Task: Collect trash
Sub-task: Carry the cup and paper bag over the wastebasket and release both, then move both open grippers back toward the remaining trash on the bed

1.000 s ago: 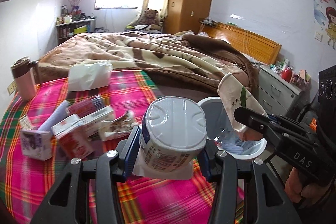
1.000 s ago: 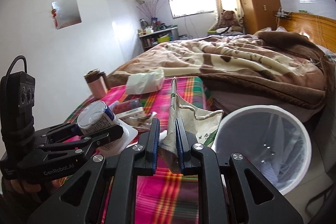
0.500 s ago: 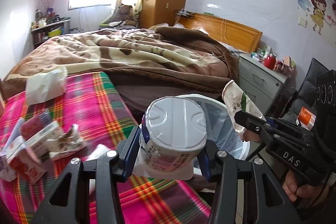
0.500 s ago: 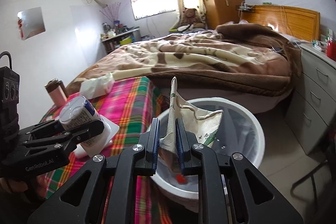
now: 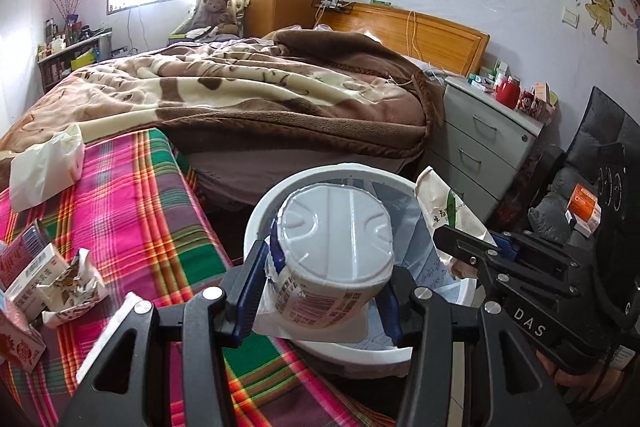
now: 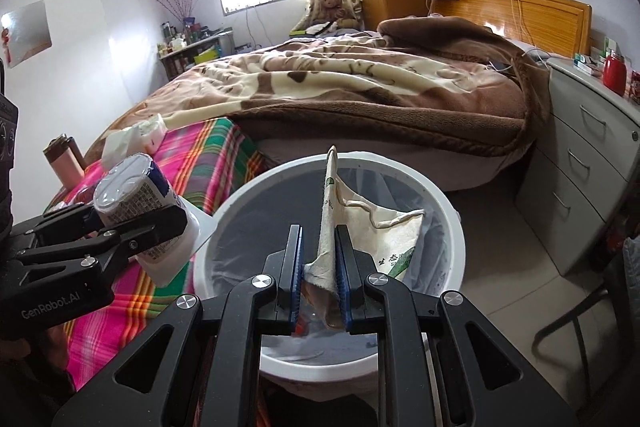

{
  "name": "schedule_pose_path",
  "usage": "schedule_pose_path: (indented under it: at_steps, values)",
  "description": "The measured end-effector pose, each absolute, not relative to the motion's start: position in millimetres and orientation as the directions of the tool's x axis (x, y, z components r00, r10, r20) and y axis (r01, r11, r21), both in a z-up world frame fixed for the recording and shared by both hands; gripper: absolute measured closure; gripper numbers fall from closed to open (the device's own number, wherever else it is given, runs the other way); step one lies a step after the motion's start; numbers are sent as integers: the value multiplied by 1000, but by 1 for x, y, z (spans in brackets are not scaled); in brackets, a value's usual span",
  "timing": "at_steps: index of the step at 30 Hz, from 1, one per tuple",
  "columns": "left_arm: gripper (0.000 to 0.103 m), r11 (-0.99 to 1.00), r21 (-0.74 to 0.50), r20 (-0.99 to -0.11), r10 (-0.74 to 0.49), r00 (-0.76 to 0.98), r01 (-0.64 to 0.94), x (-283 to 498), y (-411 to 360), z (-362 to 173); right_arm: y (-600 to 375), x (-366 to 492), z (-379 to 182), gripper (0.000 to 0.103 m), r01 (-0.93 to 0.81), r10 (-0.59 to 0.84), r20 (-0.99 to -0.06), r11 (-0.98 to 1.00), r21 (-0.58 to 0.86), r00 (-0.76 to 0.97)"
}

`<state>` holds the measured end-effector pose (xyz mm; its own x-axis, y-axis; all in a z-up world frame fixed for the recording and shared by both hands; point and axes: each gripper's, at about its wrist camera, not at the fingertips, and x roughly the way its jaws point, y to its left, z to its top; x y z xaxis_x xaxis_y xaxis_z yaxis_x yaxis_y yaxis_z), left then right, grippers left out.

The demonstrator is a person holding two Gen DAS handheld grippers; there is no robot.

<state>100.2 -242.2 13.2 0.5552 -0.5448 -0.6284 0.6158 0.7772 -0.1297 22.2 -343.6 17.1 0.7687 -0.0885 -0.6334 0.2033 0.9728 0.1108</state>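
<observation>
Two items held over bin (image 6: pixel 452 211): stiff, light cup (image 5: pixel 334 259) clamped by left gripper (image 5: pixel 320 297), limp bag (image 6: pixel 360 231) pinched at edge by right gripper (image 6: pixel 319 291).

Trash count at the plaid table

One white bin (image 6: pixel 448 211), one plastic cup (image 5: pixel 332 259), one paper bag (image 6: pixel 384 239); two grippers. Toward the plaid table's (image 5: pixel 132 195) left edge: one crumpled wrapper (image 5: pixel 72 283), one tissue pack (image 5: pixel 44 167), several cartons, number unclear.

Both grippers are built of black angular arms fastened with silver screws. Blue ribbed pads line the jaws. "GenRobot.AI" is printed on the left gripper (image 6: pixel 132 227), "DAS" on the right gripper (image 5: pixel 464 247).
</observation>
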Motion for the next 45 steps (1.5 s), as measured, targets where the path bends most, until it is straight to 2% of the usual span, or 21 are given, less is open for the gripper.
schedule_pose_path:
  at_steps: [9, 11, 13, 14, 15, 17, 18, 19, 37, 45]
  values:
    - [51, 767, -132, -644, -548, 534, 628, 106, -255, 8, -352, 28, 11, 85, 231, -119, -661, 969, 85, 741]
    - [44, 765, -134, -650, -548, 526, 630, 107, -257, 6, -352, 28, 9, 85, 233, -125, -668, 970, 75, 734]
    - [33, 766, -141, -651, -549, 524, 628, 107, -257, 5, -352, 29, 8, 84, 237, -139, -672, 970, 56, 727]
    - [32, 766, -144, -650, -550, 525, 626, 107, -257, 5, -351, 28, 7, 84, 238, -144, -677, 970, 48, 722]
    - [32, 769, -146, -649, -550, 526, 623, 108, -256, 5, -350, 28, 7, 81, 239, -149, -679, 970, 41, 719]
    - [31, 771, -150, -646, -550, 530, 618, 108, -254, 7, -347, 26, 8, 69, 238, -165, -672, 971, 16, 722]
    - [29, 773, -150, -646, -549, 531, 616, 108, -253, 7, -347, 26, 8, 57, 237, -168, -671, 971, 12, 722]
    - [28, 774, -152, -646, -548, 531, 614, 109, -252, 7, -347, 26, 9, 53, 235, -165, -672, 972, 14, 722]
    - [28, 813, -133, -609, -518, 601, 567, 97, -211, 21, -325, 21, 22, 53, 219, -136, -632, 974, 56, 763]
    - [28, 830, -160, -587, -515, 624, 534, 93, -177, 25, -302, 22, 25, 52, 180, -90, -613, 980, 86, 785]
